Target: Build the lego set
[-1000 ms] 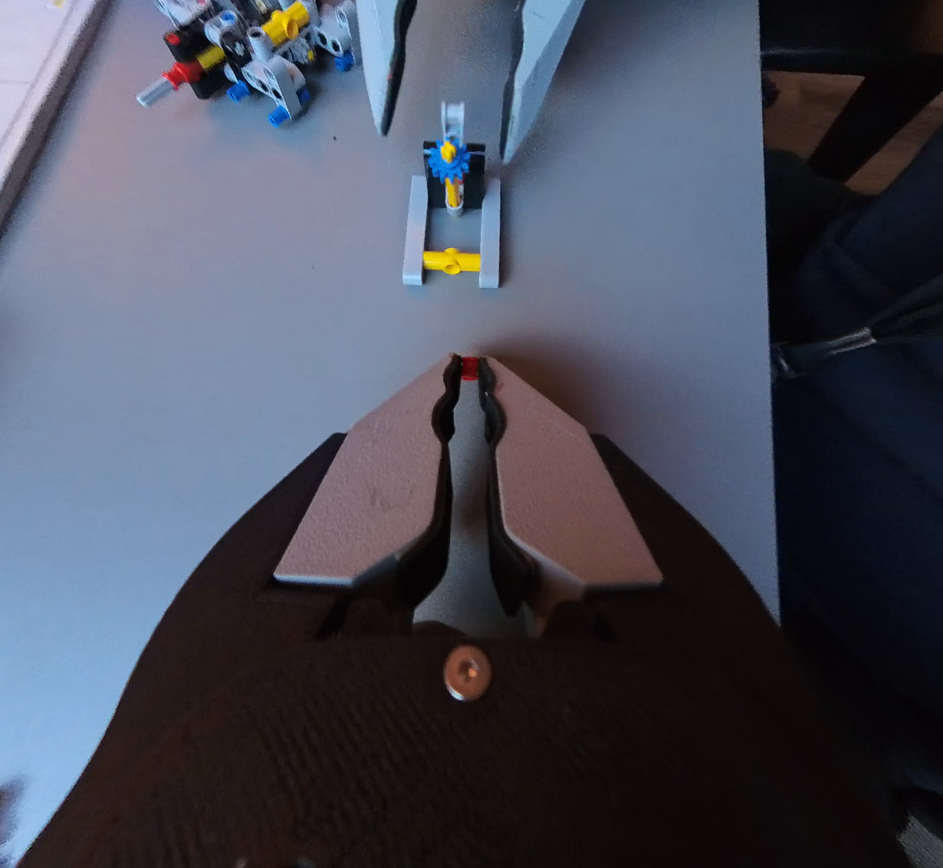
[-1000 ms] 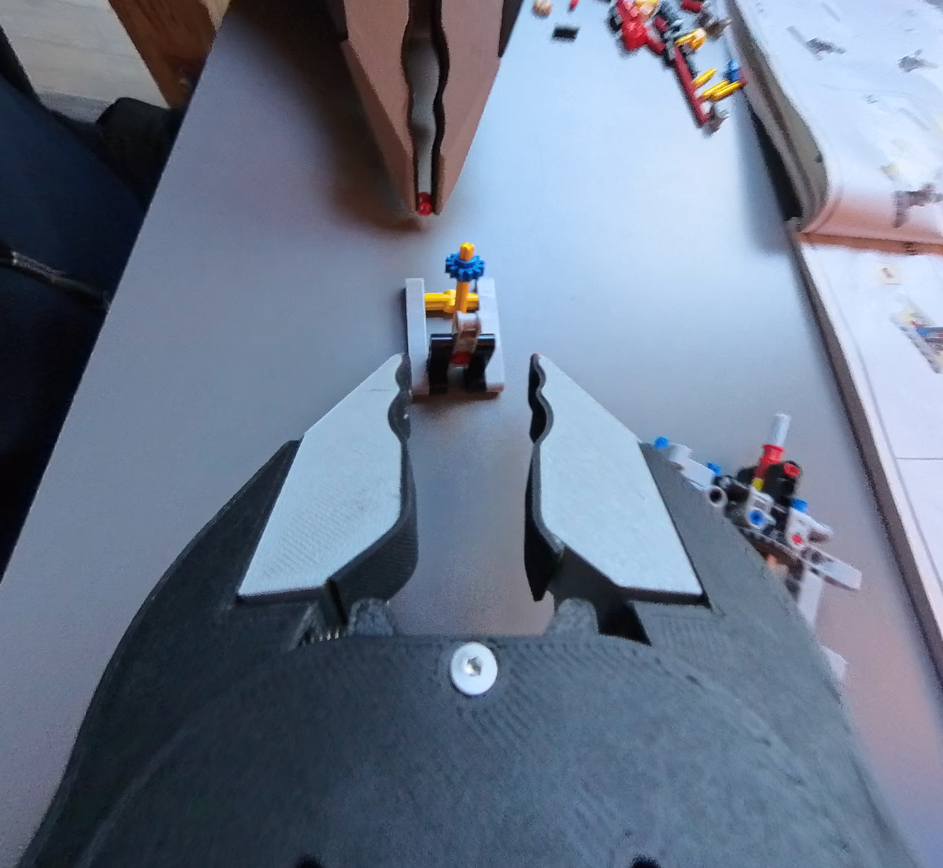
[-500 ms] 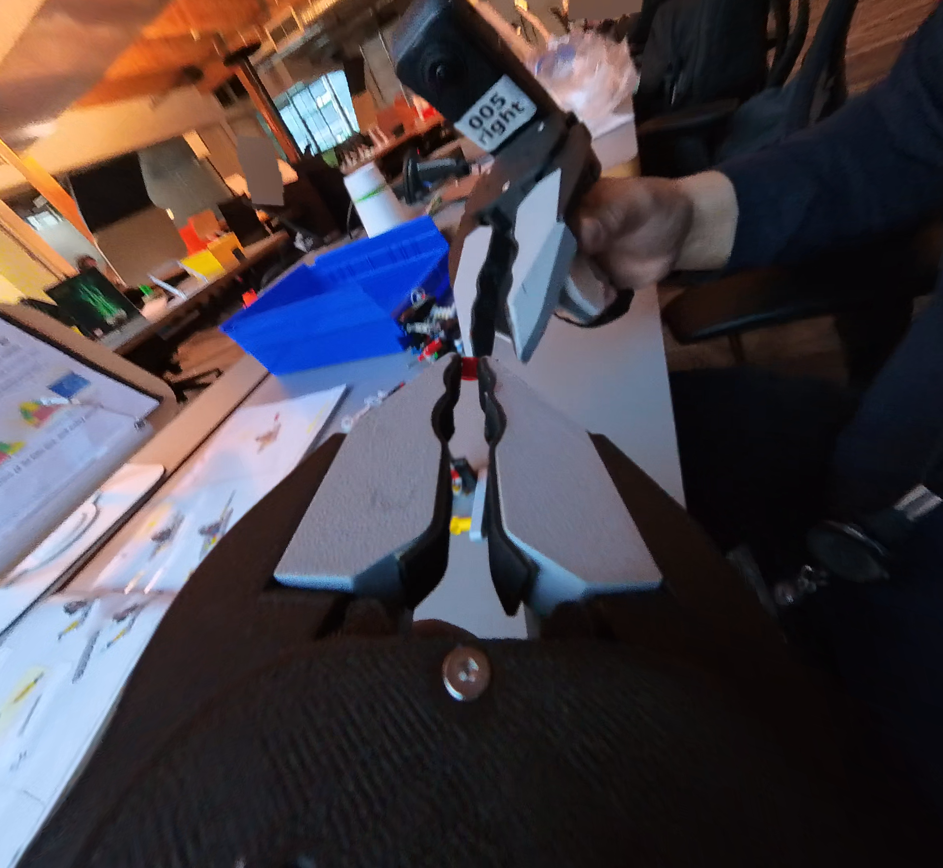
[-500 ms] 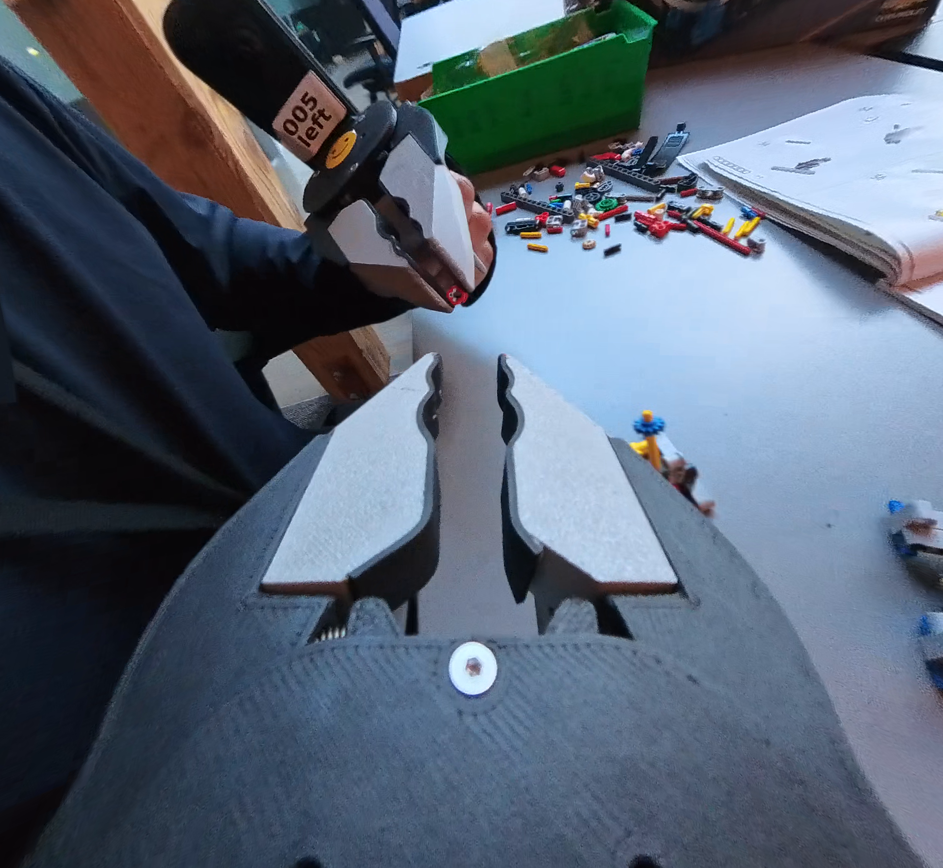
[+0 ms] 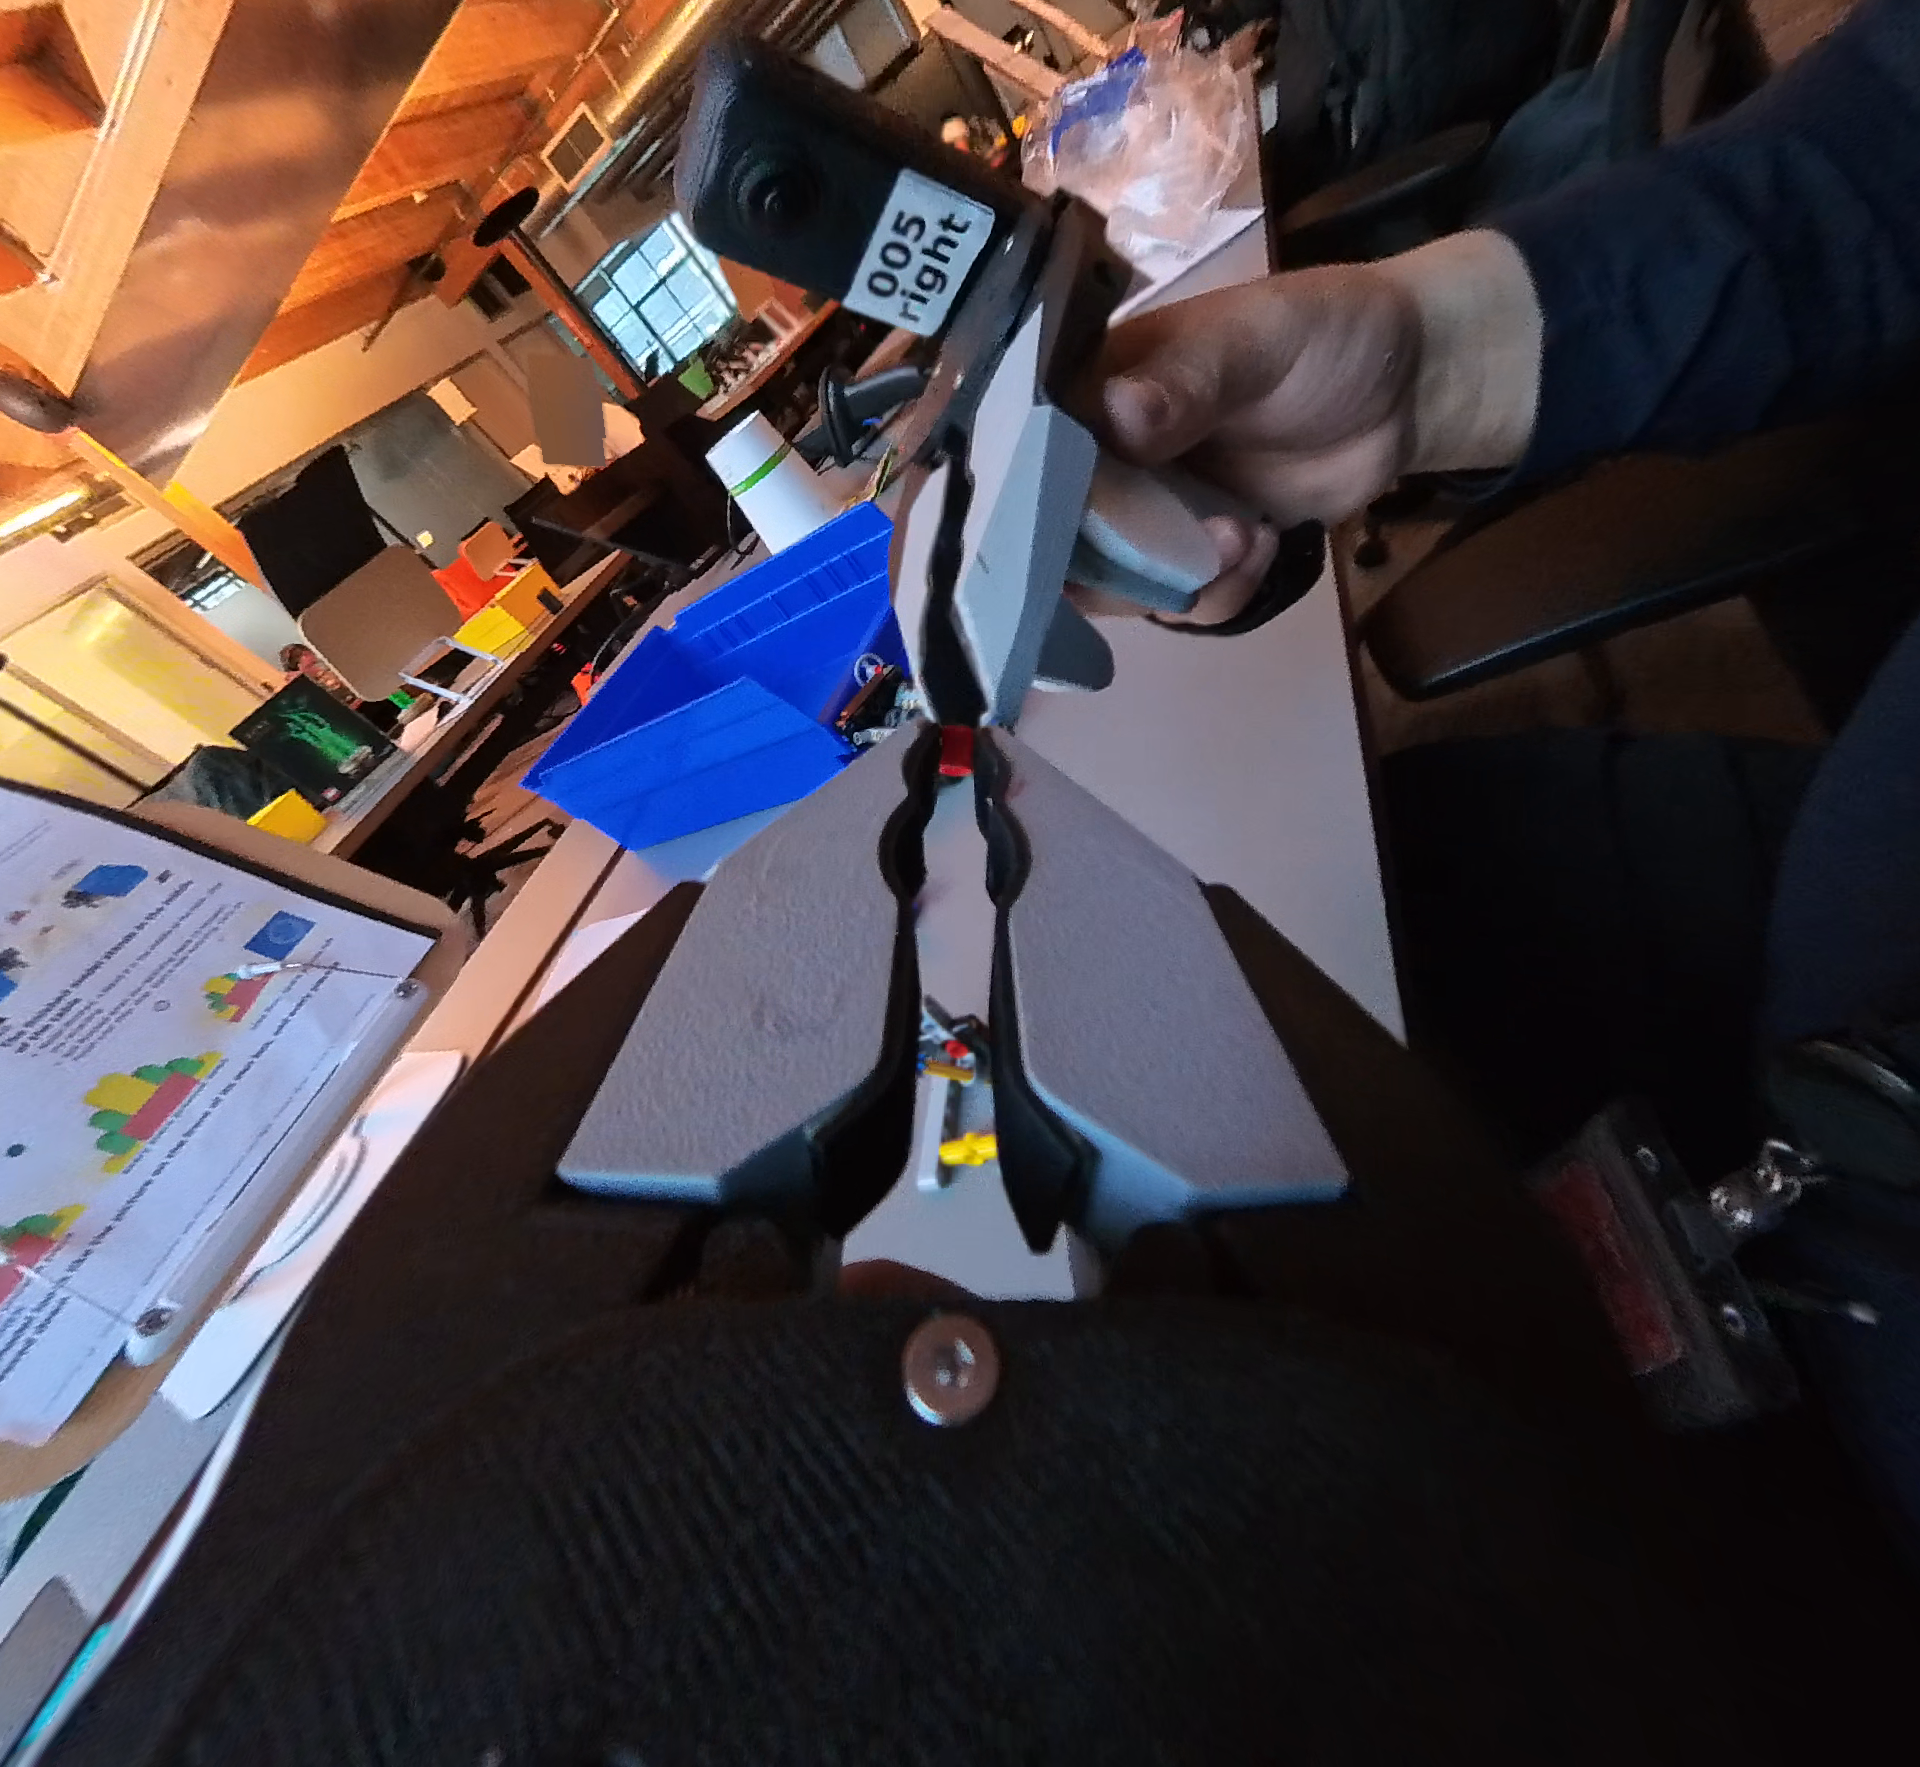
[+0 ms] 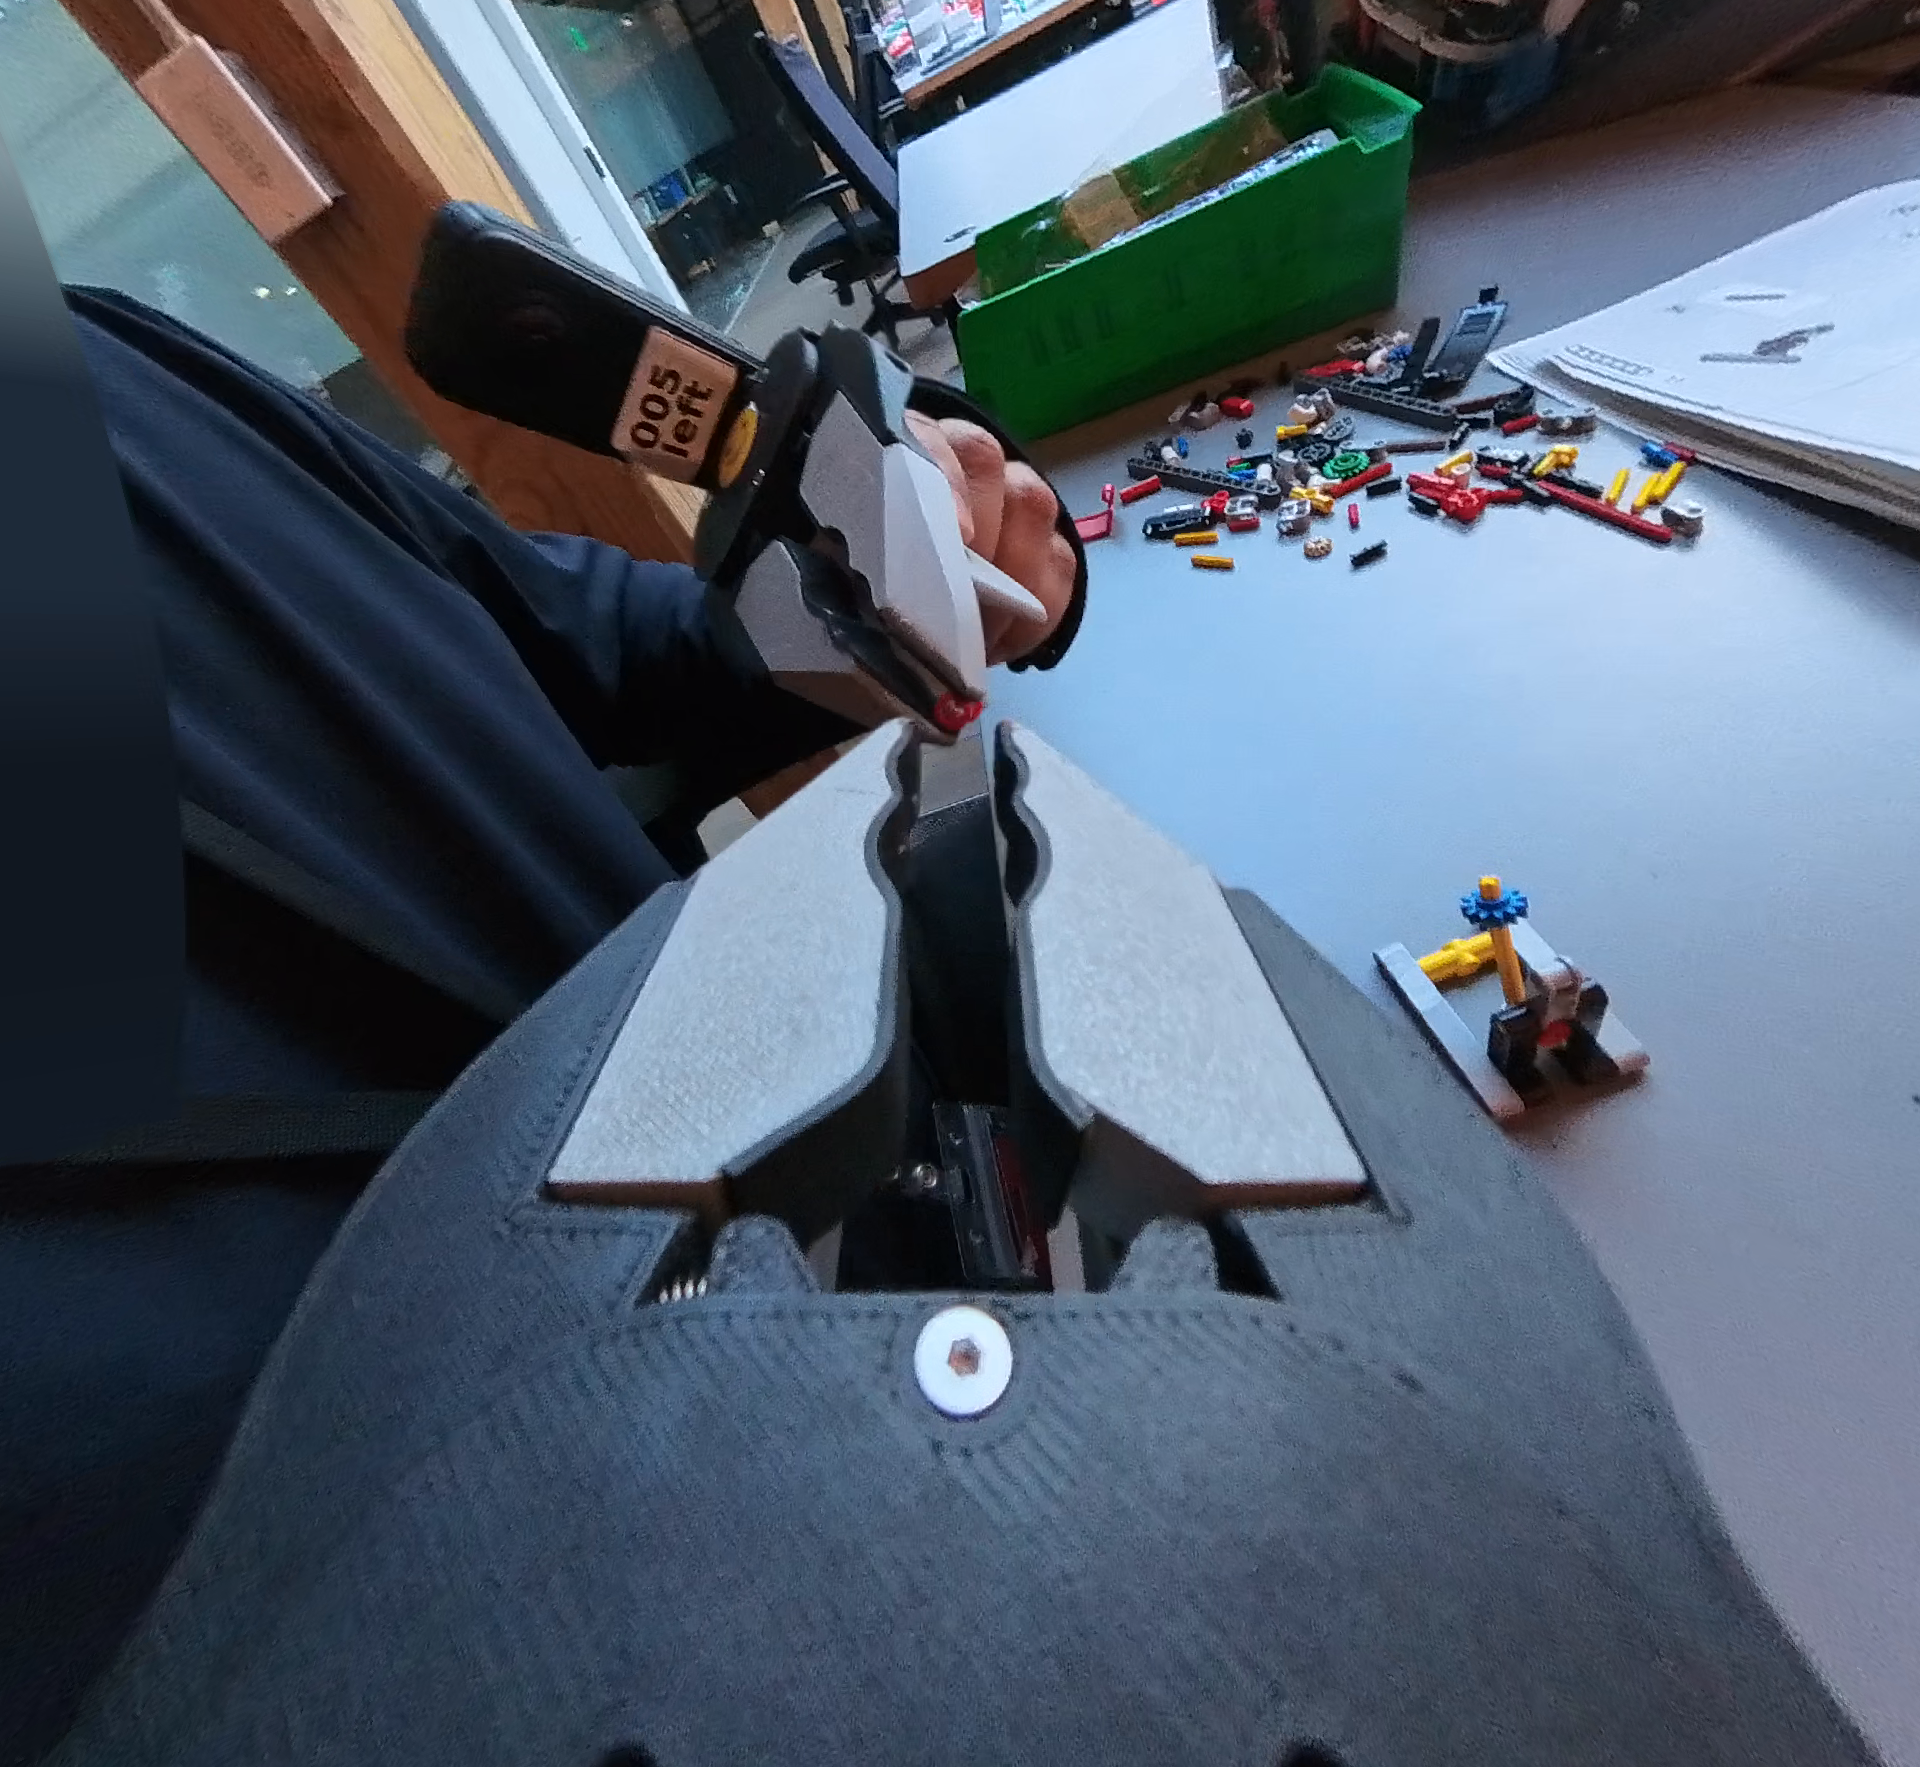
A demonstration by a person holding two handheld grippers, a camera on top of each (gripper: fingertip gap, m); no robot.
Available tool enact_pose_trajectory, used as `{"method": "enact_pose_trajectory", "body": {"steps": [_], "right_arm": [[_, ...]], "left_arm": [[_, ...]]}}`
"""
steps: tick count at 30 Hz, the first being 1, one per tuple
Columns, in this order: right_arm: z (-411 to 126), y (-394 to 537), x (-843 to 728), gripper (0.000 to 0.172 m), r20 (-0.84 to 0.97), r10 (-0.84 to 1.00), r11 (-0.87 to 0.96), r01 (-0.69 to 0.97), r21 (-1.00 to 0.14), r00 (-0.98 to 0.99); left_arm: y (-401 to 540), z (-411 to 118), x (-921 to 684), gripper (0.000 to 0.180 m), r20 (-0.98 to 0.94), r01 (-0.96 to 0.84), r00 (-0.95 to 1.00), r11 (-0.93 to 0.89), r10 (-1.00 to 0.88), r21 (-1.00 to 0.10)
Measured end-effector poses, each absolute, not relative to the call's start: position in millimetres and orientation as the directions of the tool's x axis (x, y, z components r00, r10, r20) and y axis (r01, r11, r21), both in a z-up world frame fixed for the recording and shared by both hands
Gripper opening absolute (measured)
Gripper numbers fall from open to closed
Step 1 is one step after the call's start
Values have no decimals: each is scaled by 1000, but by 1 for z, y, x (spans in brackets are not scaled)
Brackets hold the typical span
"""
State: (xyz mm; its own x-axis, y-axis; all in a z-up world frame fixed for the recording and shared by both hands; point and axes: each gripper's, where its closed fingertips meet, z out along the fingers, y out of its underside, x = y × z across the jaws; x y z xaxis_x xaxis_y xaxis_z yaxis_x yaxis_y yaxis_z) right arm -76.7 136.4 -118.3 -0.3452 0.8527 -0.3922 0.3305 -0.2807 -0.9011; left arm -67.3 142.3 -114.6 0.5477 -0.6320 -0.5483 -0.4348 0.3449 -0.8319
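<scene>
Left wrist view: left claw [image 5: 954,749] grips a red pin [image 5: 954,749] at its tips, above the bench [image 5: 1226,782]. Right claw [image 5: 971,715] meets it tip to tip, nearly in line.

Right wrist view: right claw [image 6: 951,746], narrowly parted and bare, sits just below the pin; the model [image 6: 1517,1000] stands well right.

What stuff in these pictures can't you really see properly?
- Red piece in the left gripper: only its tip shows; the fingers hide the rest.
- Small brick model, left wrist view: mostly hidden behind the fingers.
- Blue bin: contents too small, partly blocked by the right gripper.
- Loose bricks, right wrist view: too small to tell apart.
- Green bin: contents blurry.
</scene>
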Motion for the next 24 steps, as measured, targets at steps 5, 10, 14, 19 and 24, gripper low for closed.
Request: {"method": "enact_pose_trajectory", "body": {"steps": [5,10,14,19,24], "right_arm": [[-123,141,-77,9,-430,843,-321,337,-885,-325],[-124,146,-77,6,-464,822,-364,320,-874,-330],[-127,147,-78,5,-459,827,-357,329,-875,-324],[-130,148,-80,4,-468,826,-362,341,-867,-313],[-134,150,-81,4,-491,818,-387,344,-855,-300]], "left_arm": [[148,-120,-67,3,-605,-524,520,335,-603,-783],[150,-123,-66,3,-605,-531,519,326,-604,-782],[150,-127,-65,3,-604,-541,509,318,-613,-778],[153,-131,-66,3,-610,-563,503,303,-612,-769],[156,-136,-68,3,-635,-613,488,283,-599,-738]]}}
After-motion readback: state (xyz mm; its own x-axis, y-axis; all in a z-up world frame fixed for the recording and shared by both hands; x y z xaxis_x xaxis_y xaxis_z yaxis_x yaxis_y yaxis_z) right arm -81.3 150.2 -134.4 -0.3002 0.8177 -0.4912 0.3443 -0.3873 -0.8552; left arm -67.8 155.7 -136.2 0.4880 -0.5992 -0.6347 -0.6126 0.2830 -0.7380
